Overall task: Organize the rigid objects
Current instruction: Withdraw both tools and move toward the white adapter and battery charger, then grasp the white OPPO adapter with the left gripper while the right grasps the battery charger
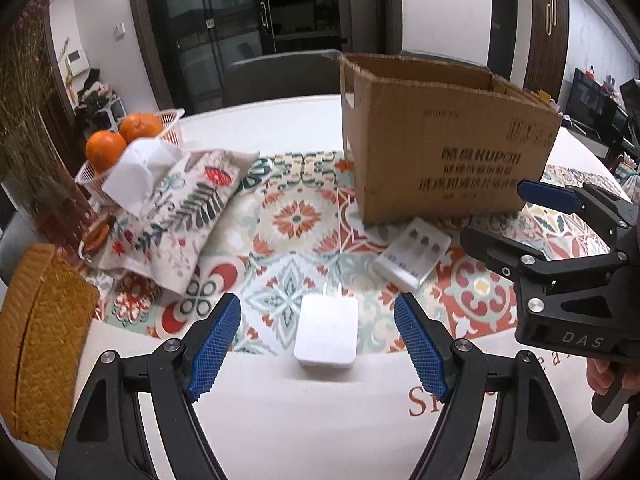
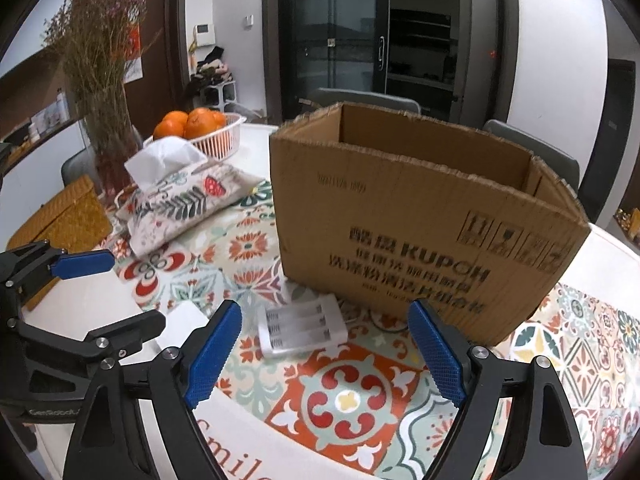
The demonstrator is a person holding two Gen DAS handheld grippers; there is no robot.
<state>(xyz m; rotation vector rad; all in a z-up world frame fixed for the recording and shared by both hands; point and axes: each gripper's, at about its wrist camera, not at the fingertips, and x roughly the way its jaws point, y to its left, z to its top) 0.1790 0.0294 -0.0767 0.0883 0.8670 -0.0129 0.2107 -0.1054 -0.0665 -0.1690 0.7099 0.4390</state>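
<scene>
A white plug adapter lies on the tablecloth, prongs pointing away, between the wide-apart fingers of my left gripper. The pads do not touch it. A white battery charger lies just in front of an open-topped cardboard box. My right gripper hovers near it, open, with nothing pressed between its pads. In the left wrist view the charger sits at the foot of the box, and the right gripper comes in from the right. The left gripper and the adapter show at the left of the right wrist view.
A floral tissue pouch lies to the left, with a white basket of oranges behind it. A woven straw box and a vase of dried flowers stand at the left edge. Chairs line the far side. A hand holds the right gripper.
</scene>
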